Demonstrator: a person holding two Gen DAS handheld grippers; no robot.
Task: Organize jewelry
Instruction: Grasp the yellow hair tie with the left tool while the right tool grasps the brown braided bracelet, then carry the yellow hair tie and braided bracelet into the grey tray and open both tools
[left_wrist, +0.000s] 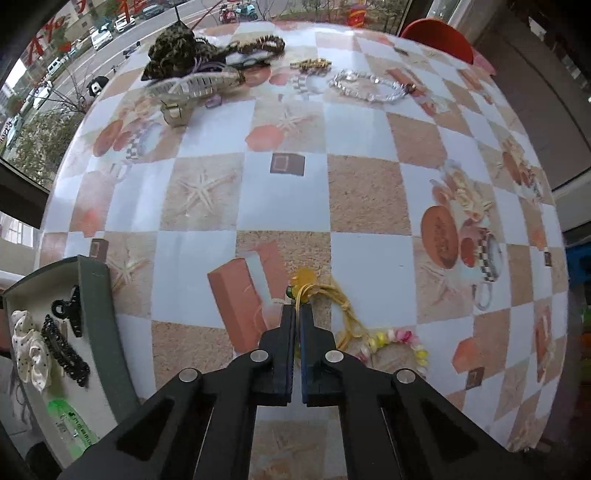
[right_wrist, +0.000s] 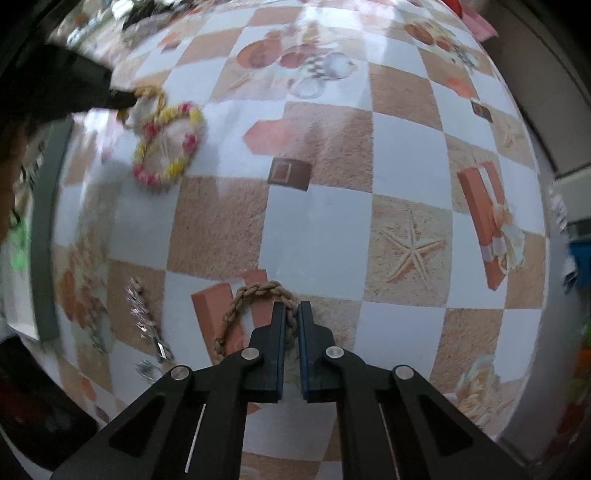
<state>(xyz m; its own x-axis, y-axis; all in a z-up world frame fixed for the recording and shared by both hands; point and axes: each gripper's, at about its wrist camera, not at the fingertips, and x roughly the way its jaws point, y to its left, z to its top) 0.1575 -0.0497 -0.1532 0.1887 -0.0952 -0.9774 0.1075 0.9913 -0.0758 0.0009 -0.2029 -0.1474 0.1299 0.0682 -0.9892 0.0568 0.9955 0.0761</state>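
My left gripper (left_wrist: 297, 308) is shut on the yellow cord of a flower-bead bracelet (left_wrist: 388, 341), which trails to the right on the table. The same bracelet (right_wrist: 168, 147) shows at the upper left of the right wrist view, with the left gripper (right_wrist: 122, 98) on its cord. My right gripper (right_wrist: 291, 308) is shut on a tan braided rope bracelet (right_wrist: 251, 295) just above the table. A green-walled tray (left_wrist: 96, 314) at the lower left holds a black claw clip (left_wrist: 70, 308), a black barrette and a white dotted scrunchie (left_wrist: 29, 350).
At the table's far edge lie a dark scrunchie (left_wrist: 173, 51), a braided band (left_wrist: 258, 44), a pale claw clip (left_wrist: 192, 86), a gold clip (left_wrist: 310, 63) and a clear bead bracelet (left_wrist: 369, 86). A crystal hair clip (right_wrist: 142, 314) lies left of my right gripper. The tray's wall (right_wrist: 46, 229) stands at left.
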